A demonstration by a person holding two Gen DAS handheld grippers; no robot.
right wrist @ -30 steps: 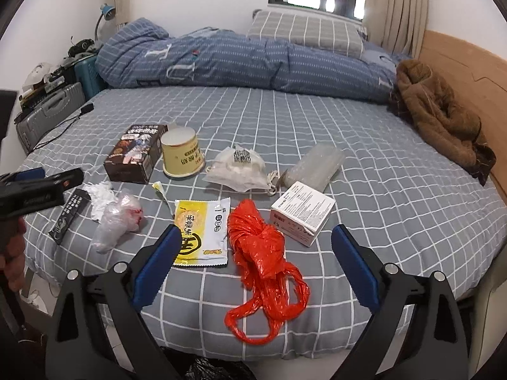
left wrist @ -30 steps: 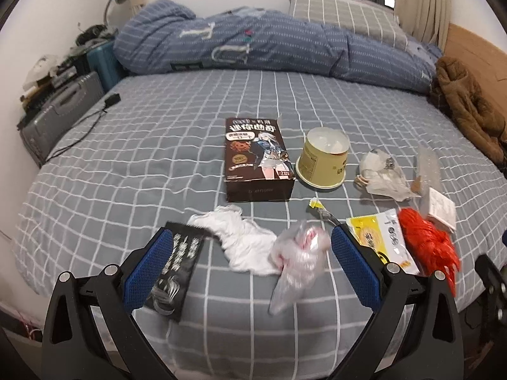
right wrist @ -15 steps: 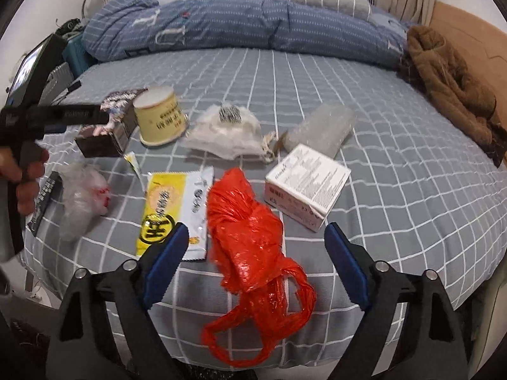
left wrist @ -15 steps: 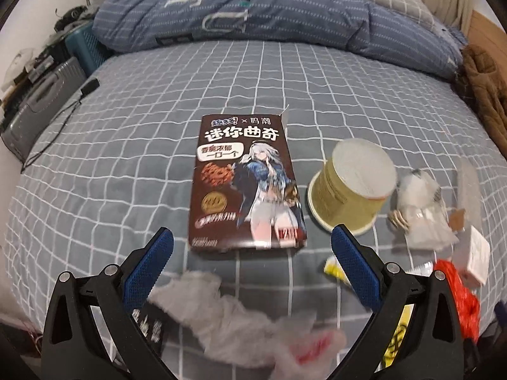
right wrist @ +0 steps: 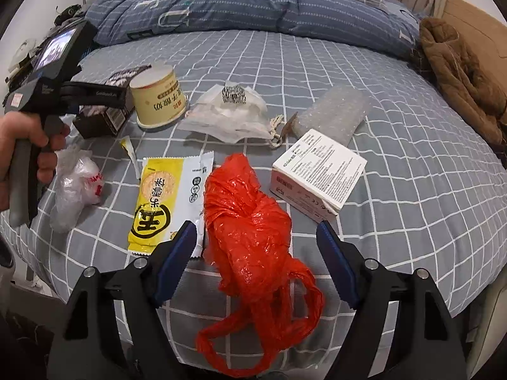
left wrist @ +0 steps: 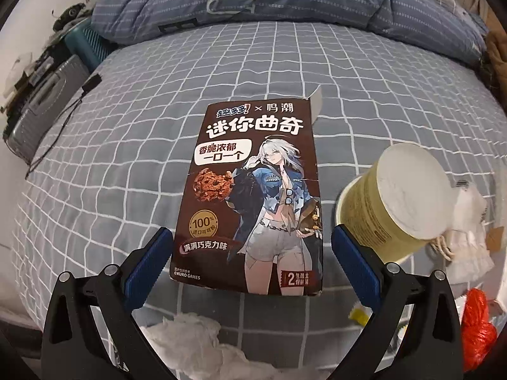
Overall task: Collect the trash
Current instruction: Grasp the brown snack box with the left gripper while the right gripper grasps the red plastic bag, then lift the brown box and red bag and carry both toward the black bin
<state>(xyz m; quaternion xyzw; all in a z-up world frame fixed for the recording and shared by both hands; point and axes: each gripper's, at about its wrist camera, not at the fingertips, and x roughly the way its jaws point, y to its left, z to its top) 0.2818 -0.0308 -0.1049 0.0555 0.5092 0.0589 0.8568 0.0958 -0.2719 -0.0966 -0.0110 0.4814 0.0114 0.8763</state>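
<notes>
Right gripper [right wrist: 255, 259] jaws have been closing around the red plastic bag [right wrist: 250, 231] on the bed [right wrist: 412, 190], pads not touching it yet. Left gripper [left wrist: 252, 256] is sitting open, straddling the near end of the cookie box [left wrist: 253, 196], no contact. Yellow cup [left wrist: 393, 202] is lying just right of the box.

- left gripper [left wrist: 252, 255]: black frame, blue ridged pads, silver screws at finger bases
- right gripper [right wrist: 255, 248]: same build
- hand [right wrist: 22, 145]: bare, no sleeve visible
</notes>
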